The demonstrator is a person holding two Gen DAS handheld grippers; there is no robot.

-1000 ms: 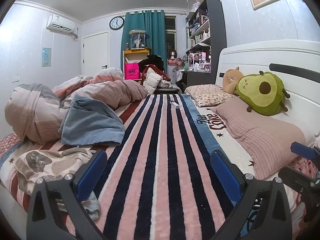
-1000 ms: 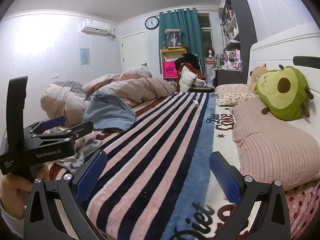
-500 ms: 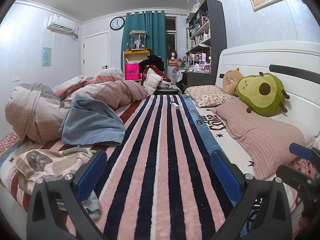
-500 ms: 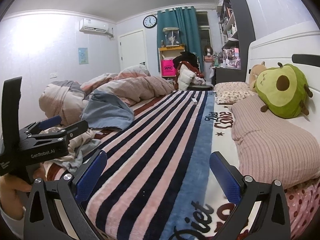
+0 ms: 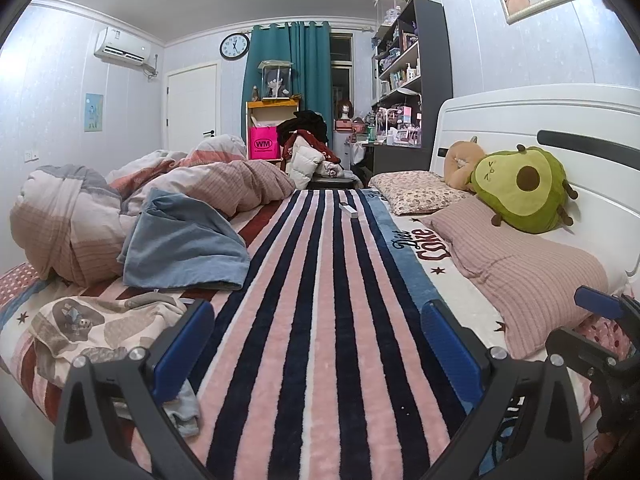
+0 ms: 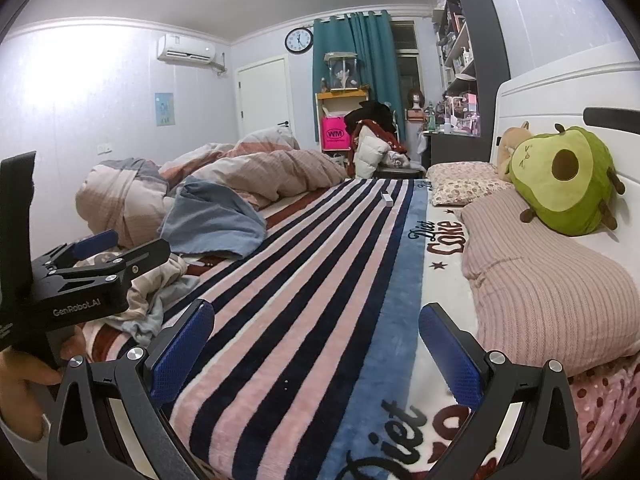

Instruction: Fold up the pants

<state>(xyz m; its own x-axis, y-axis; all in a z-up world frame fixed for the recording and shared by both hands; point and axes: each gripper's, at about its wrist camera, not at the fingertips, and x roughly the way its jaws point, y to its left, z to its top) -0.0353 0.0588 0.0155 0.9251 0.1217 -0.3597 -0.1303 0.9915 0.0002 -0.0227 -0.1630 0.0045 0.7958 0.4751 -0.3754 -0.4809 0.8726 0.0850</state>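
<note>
A crumpled cream garment with a grey cartoon print, probably the pants (image 5: 92, 324), lies at the near left edge of the bed; it also shows in the right wrist view (image 6: 156, 284). A blue-grey garment (image 5: 180, 240) lies behind it, also in the right wrist view (image 6: 212, 220). My left gripper (image 5: 316, 344) is open and empty above the striped blanket (image 5: 320, 280), just right of the cream garment. My right gripper (image 6: 316, 340) is open and empty over the blanket's blue edge. The left gripper's body shows in the right wrist view (image 6: 80, 280).
A bunched pink duvet (image 5: 80, 208) fills the left side of the bed. Pink pillows (image 5: 520, 264) and an avocado plush (image 5: 520, 192) lie along the white headboard (image 5: 560, 120) at right. A small white object (image 5: 349, 210) rests far up the blanket.
Both grippers have shifted only slightly; the views are almost the same. Both stay open and empty.
</note>
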